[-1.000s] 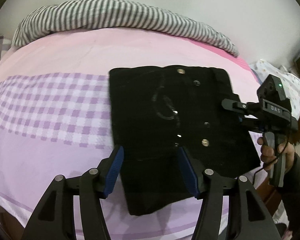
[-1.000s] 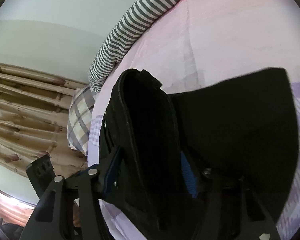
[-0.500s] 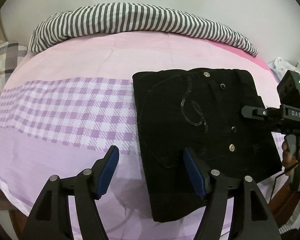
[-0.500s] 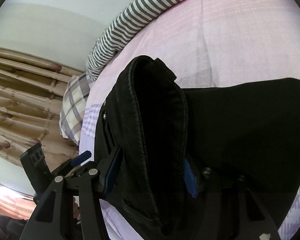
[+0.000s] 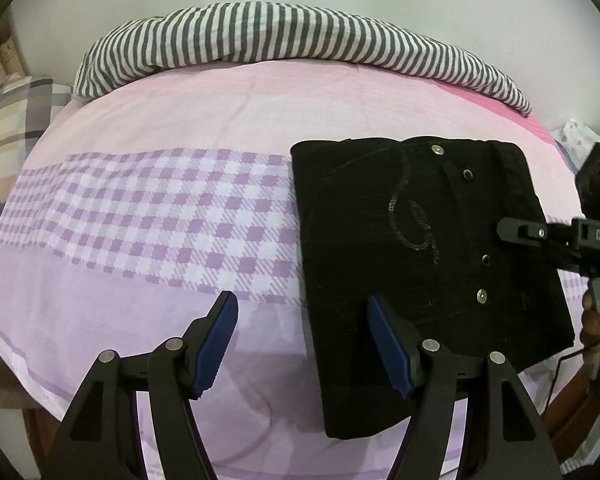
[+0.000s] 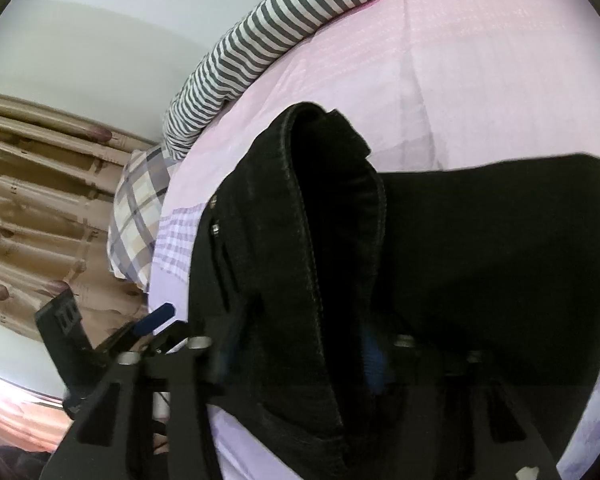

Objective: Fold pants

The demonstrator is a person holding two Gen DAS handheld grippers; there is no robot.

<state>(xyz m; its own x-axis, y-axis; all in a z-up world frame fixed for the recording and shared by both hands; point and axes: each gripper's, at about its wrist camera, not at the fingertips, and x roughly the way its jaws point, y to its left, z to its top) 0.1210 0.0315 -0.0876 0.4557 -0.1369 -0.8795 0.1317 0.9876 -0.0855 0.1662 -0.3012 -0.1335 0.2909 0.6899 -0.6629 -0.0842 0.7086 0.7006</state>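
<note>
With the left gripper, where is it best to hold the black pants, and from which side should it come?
Probably the near-left corner of the black pants: that folded edge lies flat and free at the bed's front. The left gripper is open beside it, so slide in low from the left. The right gripper already holds the opposite edge.

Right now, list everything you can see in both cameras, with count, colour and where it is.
pants: one, black, folded flat on the right part of the bed, right edge lifted.
bedsheet: one, pink with a purple checked band, covering the bed.
blanket: one, grey and white striped, bunched along the far edge by the wall.
pillow: one, plaid beige and grey, far left.
curtain: one, tan, seen in the right wrist view.
left gripper: one, black with blue pads, jaws open above the sheet.
right gripper: one, black, jaws around the pants edge.
</note>
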